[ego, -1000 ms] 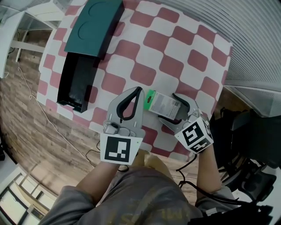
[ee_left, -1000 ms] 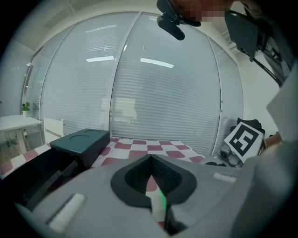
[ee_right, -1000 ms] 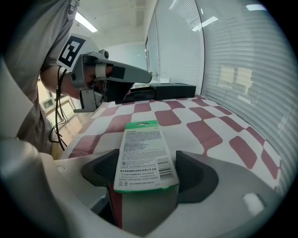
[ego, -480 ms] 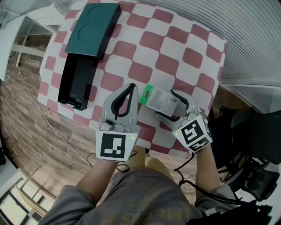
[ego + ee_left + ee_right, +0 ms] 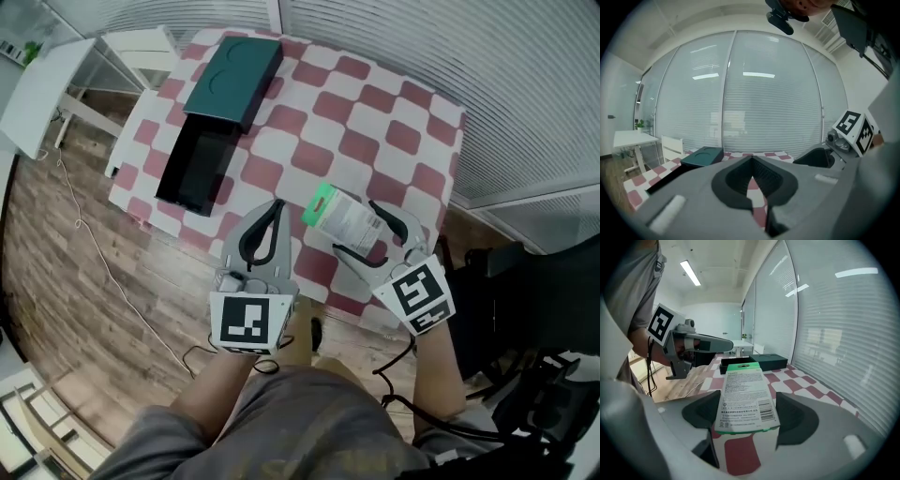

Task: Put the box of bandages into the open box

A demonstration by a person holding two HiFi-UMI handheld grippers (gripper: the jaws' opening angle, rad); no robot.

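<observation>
Green-trimmed and pale, the box of bandages (image 5: 345, 217) was gripped at its near end by the right tool (image 5: 349, 227), apparently held clear of the chequered surface (image 5: 375, 122). The left tool (image 5: 275, 208) was closed on nothing, just to the right tool's left.

Most of the carton projected forward past the jaws, so a swing or slip in transit could be feared. The narrow open box (image 5: 195, 172), well ahead and to the left, could also be clipped at a wall or at its lid (image 5: 232, 80).

The carton's printed face was shown only by the right gripper view, with the open box beyond its tip. That the lid overlapped the box's far end was shown by the head view alone.
</observation>
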